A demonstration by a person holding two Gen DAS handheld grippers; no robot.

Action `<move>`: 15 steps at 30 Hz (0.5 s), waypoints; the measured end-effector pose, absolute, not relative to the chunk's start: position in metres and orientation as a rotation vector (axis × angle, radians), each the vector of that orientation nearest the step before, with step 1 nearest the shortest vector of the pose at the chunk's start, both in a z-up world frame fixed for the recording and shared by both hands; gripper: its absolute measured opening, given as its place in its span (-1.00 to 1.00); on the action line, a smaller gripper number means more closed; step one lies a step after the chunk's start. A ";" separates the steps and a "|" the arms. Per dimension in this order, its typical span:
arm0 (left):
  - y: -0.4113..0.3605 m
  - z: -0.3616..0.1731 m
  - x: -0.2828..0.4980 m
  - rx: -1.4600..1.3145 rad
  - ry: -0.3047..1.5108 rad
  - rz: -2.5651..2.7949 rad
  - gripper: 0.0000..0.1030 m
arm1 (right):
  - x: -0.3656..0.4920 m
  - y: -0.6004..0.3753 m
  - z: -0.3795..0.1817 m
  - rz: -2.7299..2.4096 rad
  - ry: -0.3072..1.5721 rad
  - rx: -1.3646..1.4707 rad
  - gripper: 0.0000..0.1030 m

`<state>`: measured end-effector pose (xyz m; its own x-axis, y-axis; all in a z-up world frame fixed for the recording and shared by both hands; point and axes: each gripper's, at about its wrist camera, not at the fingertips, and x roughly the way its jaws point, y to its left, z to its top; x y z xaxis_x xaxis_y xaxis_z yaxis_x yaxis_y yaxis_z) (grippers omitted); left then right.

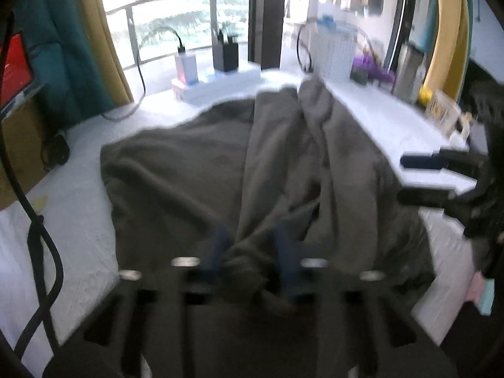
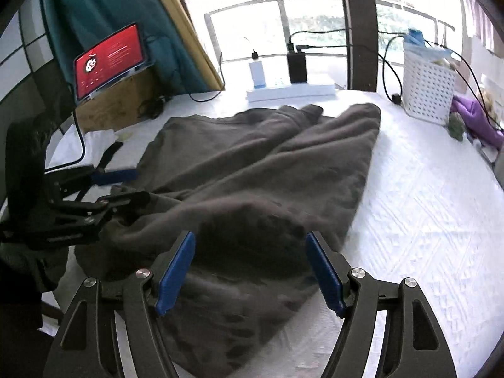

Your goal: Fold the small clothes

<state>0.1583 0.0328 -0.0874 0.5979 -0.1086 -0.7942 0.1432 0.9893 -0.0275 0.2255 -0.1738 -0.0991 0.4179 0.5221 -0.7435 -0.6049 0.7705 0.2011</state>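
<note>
A dark grey garment (image 1: pixel 189 163) (image 2: pixel 267 163) lies rumpled on the white padded table (image 2: pixel 425 220), with a folded ridge running away down its middle. In the blurred left wrist view my left gripper (image 1: pixel 252 252) is shut on a bunched near edge of the garment, cloth pinched between its blue pads. From the right wrist view the left gripper (image 2: pixel 126 186) sits at the garment's left edge. My right gripper (image 2: pixel 250 271) stands open just above the garment's near right part, nothing pressed between its fingers. It also shows at the right side as the right gripper (image 1: pixel 409 178), jaws apart.
A white basket (image 2: pixel 430 94) and purple cloth (image 2: pixel 475 116) stand at the back right. A tablet with a red screen (image 2: pixel 110 60) leans on a cardboard box (image 2: pixel 116 104) at back left. Chargers on a flat white box (image 2: pixel 289 89) and cables line the far edge.
</note>
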 end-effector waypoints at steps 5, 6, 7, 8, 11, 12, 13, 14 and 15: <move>0.050 -0.081 0.141 0.001 0.882 -0.050 -0.87 | 0.233 -0.174 -0.109 0.722 0.905 -0.095 0.44; 0.055 -0.080 0.137 -0.011 0.880 -0.022 -0.87 | 0.234 -0.174 -0.110 0.729 0.906 -0.094 0.44; 0.059 -0.081 0.132 -0.017 0.883 0.005 -0.87 | 0.234 -0.173 -0.111 0.738 0.907 -0.093 0.44; 0.062 -0.081 0.128 -0.022 0.881 0.030 -0.87 | 0.235 -0.172 -0.113 0.746 0.908 -0.095 0.44; 0.072 -0.088 0.119 -0.048 0.918 0.086 -0.87 | 0.238 -0.171 -0.115 0.758 0.908 -0.101 0.44; 0.075 -0.088 0.116 -0.056 0.926 0.101 -0.86 | 0.239 -0.171 -0.115 0.761 0.908 -0.099 0.44; 0.076 -0.085 0.115 -0.063 0.928 0.108 -0.78 | 0.240 -0.172 -0.115 0.760 0.908 -0.096 0.44; 0.078 -0.080 0.114 -0.063 0.925 0.119 -0.78 | 0.242 -0.173 -0.115 0.759 0.908 -0.093 0.44; 0.078 -0.075 0.114 -0.060 0.921 0.117 -0.76 | 0.244 -0.175 -0.115 0.757 0.906 -0.089 0.44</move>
<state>0.1139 0.0779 -0.0750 0.5990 0.0747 -0.7972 -0.1263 0.9920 -0.0019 0.2440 -0.1747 -0.1148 0.3808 0.5561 -0.7388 -0.6278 0.7421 0.2350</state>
